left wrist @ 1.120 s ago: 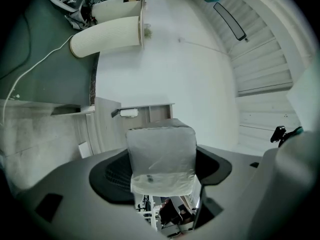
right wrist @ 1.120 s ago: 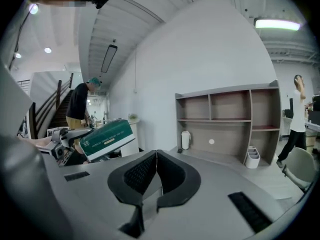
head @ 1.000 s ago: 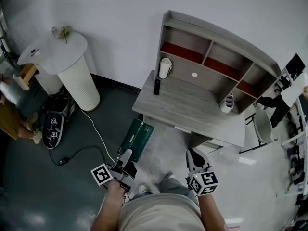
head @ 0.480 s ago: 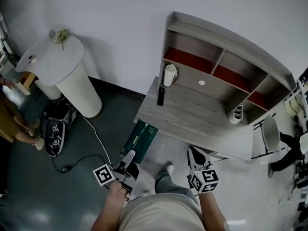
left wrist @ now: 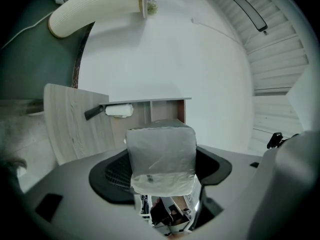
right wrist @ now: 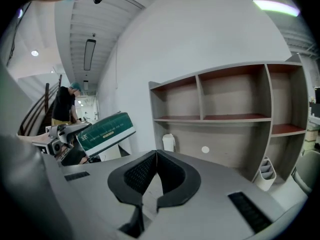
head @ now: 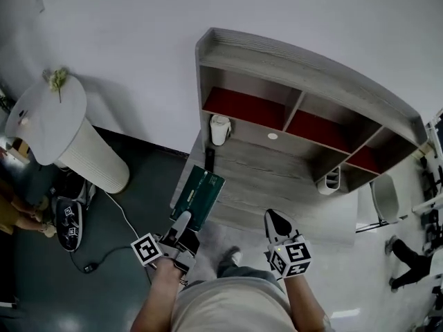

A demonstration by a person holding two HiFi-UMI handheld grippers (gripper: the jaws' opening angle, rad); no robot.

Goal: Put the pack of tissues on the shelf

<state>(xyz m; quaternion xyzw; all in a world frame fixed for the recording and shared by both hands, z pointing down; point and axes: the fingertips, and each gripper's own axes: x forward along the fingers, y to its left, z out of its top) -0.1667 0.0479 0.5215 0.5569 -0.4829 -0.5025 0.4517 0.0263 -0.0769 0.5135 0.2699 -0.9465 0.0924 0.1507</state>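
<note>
Green and boxy, the pack of tissues [head: 198, 196] sits just left of centre in the head view. Its near end is clamped between the wide-set jaws of the left gripper [head: 182, 221], and it overlaps the left edge of the wooden desk [head: 277, 180]. Further right, the right gripper [head: 275, 220] hangs empty, jaws pressed together. The grey shelf [head: 311, 75] fills the upper right.

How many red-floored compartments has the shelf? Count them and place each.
3, side by side along the shelf: left compartment, middle compartment, right compartment; none appears hidden.
</note>
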